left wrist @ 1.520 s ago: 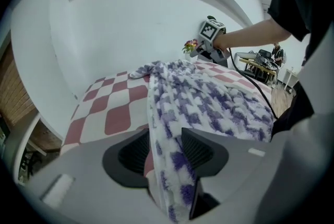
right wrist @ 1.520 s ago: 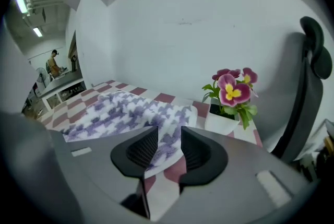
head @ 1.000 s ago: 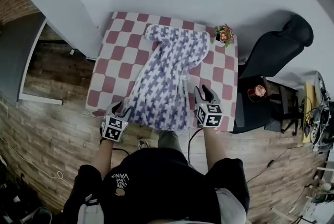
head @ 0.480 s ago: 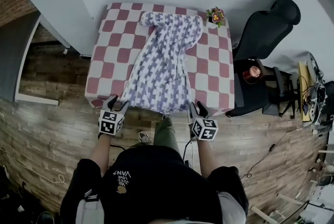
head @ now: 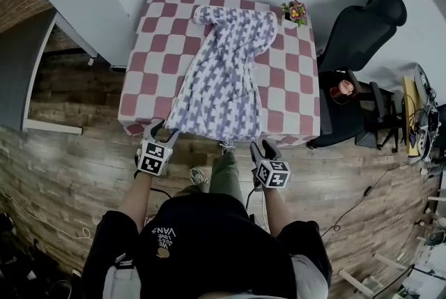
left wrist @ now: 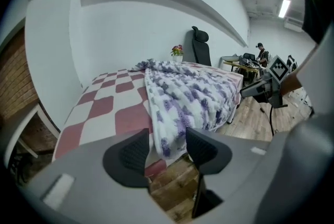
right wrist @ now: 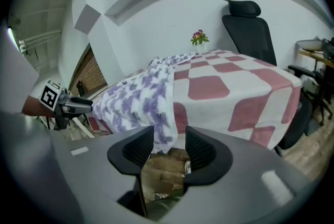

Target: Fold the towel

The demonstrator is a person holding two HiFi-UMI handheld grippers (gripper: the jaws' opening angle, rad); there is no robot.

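The towel (head: pixel 226 74), white with a purple houndstooth pattern, lies lengthwise down the middle of the bench (head: pixel 150 60), running away from both pairs of fingers. Its far end is bunched, and its near end droops over the bench edge closest to them. The bench wears a red-and-white checked cloth (head: pixel 286 95).

The left gripper (head: pixel 166 131) sits at the towel's near left corner. Its fingers (left wrist: pixel 133 152) have just been opening and stand wide apart. The hanging corner shows in the gap between them, loose, with neither pad pressing it. The right gripper (head: pixel 263 146) is at the near right corner, a little off the bench edge. Its fingers (right wrist: pixel 201 149) have also just been opening and are apart. That corner of the towel dangles between them, closer to the left finger, with clear space on the other side. Neither gripper holds anything.

Below both pairs of fingers is a wooden floor (head: pixel 77 165), and a shoe (head: pixel 227 146) shows between the two grippers. Far beyond the right fingers, on the bench's far corner, stands a small pot of flowers (head: pixel 295 10), just beside the towel's bunched end. Further right, off the bench, is a black office chair (head: pixel 362 29).
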